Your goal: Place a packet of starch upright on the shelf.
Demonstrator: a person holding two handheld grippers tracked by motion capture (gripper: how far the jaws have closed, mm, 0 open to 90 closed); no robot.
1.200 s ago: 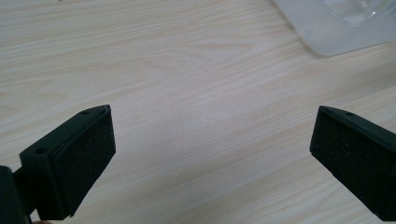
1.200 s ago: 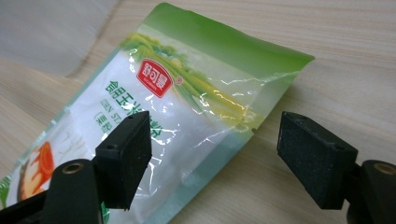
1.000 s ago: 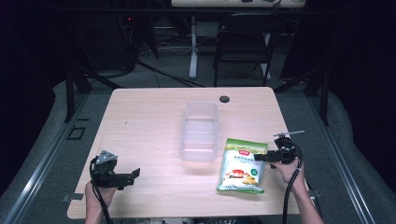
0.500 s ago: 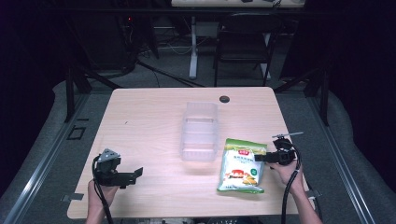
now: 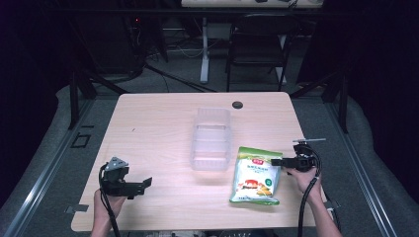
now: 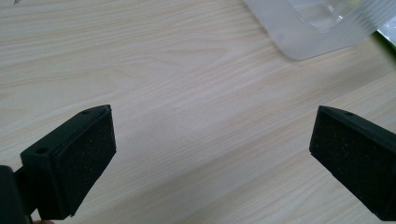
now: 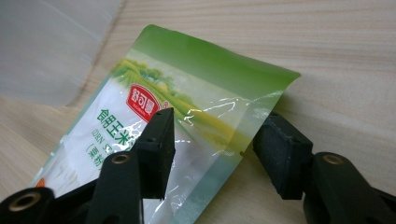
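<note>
Straddling the upper right edge of the green snack bag [image 7: 154,140], the right gripper [image 7: 215,140] has one jaw over the printed face and the other off the edge on the wooden table [image 7: 345,56]; its jaws are parted, not yet closed on the film. This looks like the grasp step, perhaps with the clear plastic bin [image 5: 211,138] beyond the bag as the goal. Next, it should squeeze firmly, since the glossy film may slip. The left gripper [image 6: 212,154] hovers spread wide over bare wood, the bin's corner ahead to its right.
</note>
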